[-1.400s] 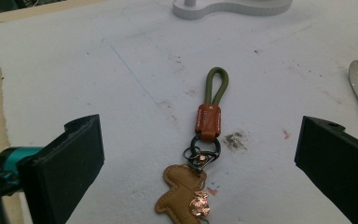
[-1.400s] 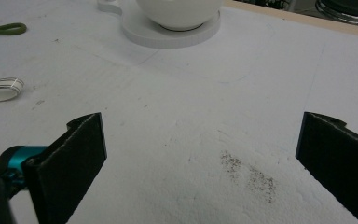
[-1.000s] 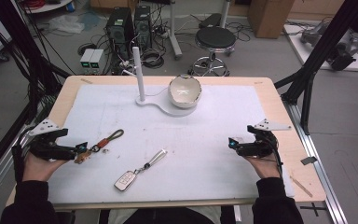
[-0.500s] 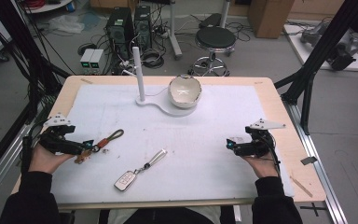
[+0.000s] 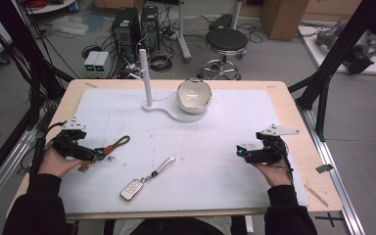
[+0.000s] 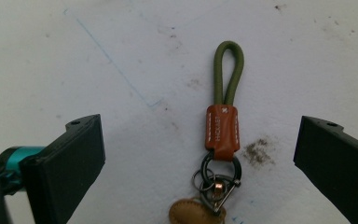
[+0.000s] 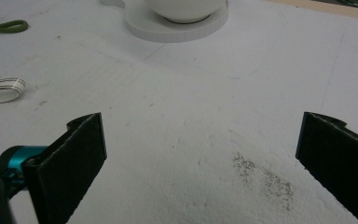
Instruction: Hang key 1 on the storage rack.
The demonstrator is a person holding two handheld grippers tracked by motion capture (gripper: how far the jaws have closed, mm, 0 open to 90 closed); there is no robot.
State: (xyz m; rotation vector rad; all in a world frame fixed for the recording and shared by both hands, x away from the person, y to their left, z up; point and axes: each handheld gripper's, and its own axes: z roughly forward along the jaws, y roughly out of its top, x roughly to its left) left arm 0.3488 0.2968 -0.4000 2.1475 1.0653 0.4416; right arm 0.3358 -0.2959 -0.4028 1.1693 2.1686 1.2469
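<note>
A keychain with a green cord loop point(image 6: 228, 70), a brown leather band point(image 6: 222, 128) and metal rings point(image 6: 216, 179) lies on the white mat. My left gripper point(image 6: 200, 128) is open, with one jaw on each side of the keychain and neither touching it. From above, the left gripper point(image 5: 98, 153) sits right at the ring end of the keychain point(image 5: 116, 145). A car key fob point(image 5: 131, 188) on a pale strap point(image 5: 164, 166) lies nearer the front edge. My right gripper point(image 5: 240, 152) stands open over bare mat at the right, nothing between its jaws point(image 7: 200, 135).
A white bowl point(image 5: 194, 94) rests on a white stand base point(image 5: 174, 113) with an upright post point(image 5: 146, 78) at the back middle. The right gripper view shows that bowl point(image 7: 186, 9), the green loop point(image 7: 4, 26) and the pale strap point(image 7: 2, 88) farther off.
My left gripper has moved right, up to the keychain, which now lies between its open jaws. The right gripper has shifted slightly left. Nothing on the mat has moved.
</note>
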